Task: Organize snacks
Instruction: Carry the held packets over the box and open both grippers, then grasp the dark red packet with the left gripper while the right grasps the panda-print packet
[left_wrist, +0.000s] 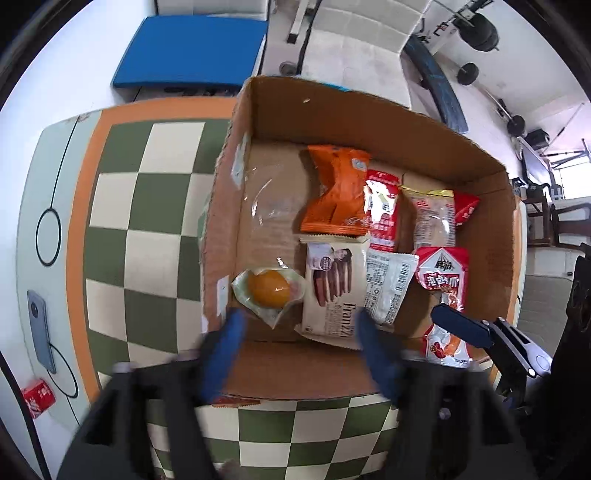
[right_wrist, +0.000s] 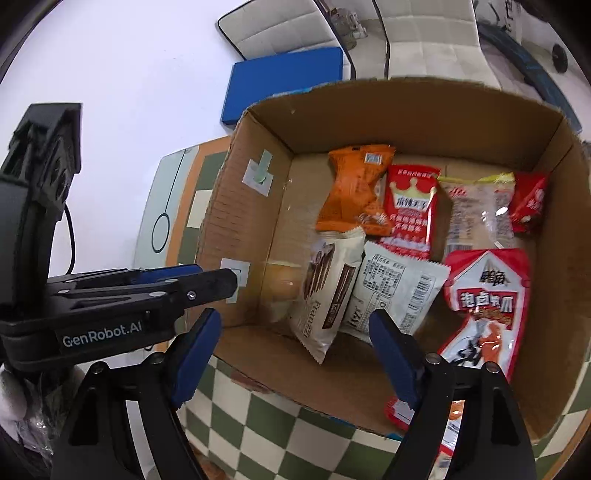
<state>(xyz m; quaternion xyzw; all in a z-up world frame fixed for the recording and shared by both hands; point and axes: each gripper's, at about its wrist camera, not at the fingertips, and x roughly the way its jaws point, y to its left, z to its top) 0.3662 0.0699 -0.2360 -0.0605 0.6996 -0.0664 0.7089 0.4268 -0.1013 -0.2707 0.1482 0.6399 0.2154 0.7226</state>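
Over the cardboard box (left_wrist: 369, 110) on the tabletop, where the snacks lie, both the left gripper (left_wrist: 299, 325) and right gripper (right_wrist: 295, 332) hover spread and empty, so descend squarely onto one packet.

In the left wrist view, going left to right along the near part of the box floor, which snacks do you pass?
Clear pack with the orange yolk-like ball → beige Franzzi wafer pack → white pack showing its printed back → red and white pack with Chinese lettering.
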